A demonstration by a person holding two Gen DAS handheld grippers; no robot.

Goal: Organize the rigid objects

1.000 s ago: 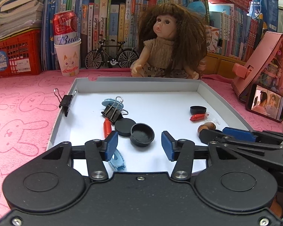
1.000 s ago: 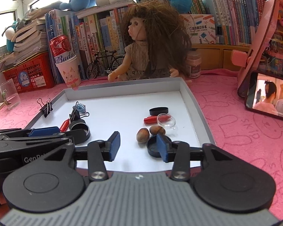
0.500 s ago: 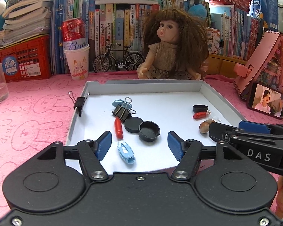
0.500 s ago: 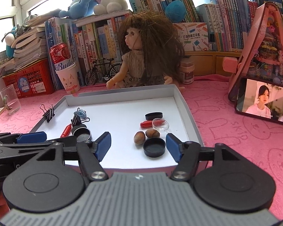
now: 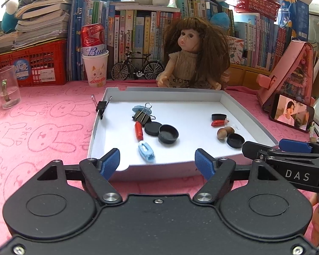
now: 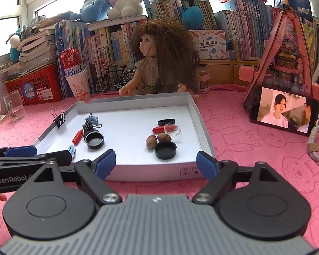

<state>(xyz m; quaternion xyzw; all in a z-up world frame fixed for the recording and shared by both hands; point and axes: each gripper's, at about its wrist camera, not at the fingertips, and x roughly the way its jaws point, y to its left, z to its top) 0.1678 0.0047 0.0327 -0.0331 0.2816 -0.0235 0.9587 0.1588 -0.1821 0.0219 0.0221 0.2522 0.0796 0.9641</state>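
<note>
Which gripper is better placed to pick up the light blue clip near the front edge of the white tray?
Probably the left gripper. Its jaws, just opened and empty, frame the light blue clip directly ahead. In the right wrist view, the clip lies far left of the right gripper.

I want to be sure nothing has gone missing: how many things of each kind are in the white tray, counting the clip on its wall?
Binder clips: 2
Hair clips: 2
Red sticks: 2
Black caps: 4
Nuts: 2
Clear dish: 1
Total: 13
</note>
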